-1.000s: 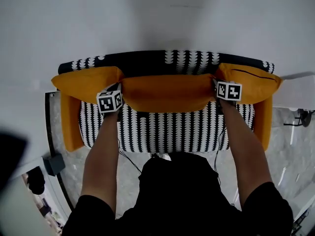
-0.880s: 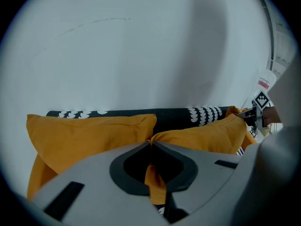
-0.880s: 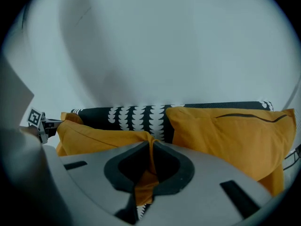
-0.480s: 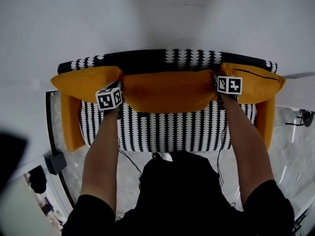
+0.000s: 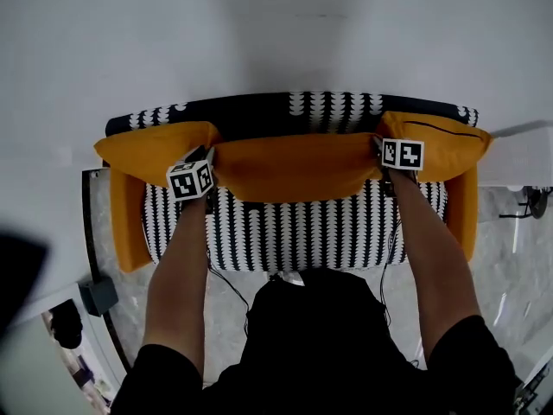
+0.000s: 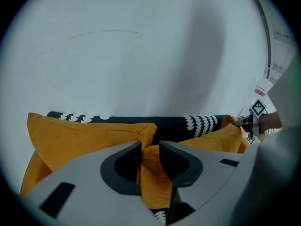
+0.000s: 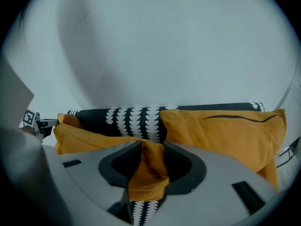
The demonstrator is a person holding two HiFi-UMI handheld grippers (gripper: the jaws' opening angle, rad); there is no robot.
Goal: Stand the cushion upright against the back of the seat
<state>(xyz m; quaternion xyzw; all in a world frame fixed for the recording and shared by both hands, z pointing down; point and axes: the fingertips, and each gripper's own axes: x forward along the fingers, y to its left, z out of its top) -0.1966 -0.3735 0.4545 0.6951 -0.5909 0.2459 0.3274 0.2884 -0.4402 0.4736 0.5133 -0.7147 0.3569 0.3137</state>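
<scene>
Two grippers are set at the upper corners of the middle cushion (image 5: 294, 164), one at its nine o'clock end and one at its three o'clock end. Held this way, the wide pad is kept level and is not allowed to sag or twist while it is stood up.

The cushion is seen upright on the striped seat (image 5: 294, 232), with its rear face laid against the patterned backrest (image 5: 337, 111) at its twelve o'clock side. It is flanked by the left cushion (image 5: 151, 150) and the right cushion (image 5: 441, 145), both propped on the same backrest.

The jaws of the left gripper (image 6: 150, 147) have just been opening and are now parted, with a puckered orange corner lying between them. The same is seen at the right gripper (image 7: 153, 147), where a fold of the cloth hangs in the gap. Whether the pads brush the fabric cannot be settled from the gripper views, but no real pinch is judged to be left.

The release is read as a sign that the placing is all but done. The weight is now taken by seat and backrest (and perhaps steadied by the neighbours at either end). What remains, it is judged, is for both tools to be drawn back toward six o'clock without the corners being snagged, since a caught fold could tip the cushion forward.
</scene>
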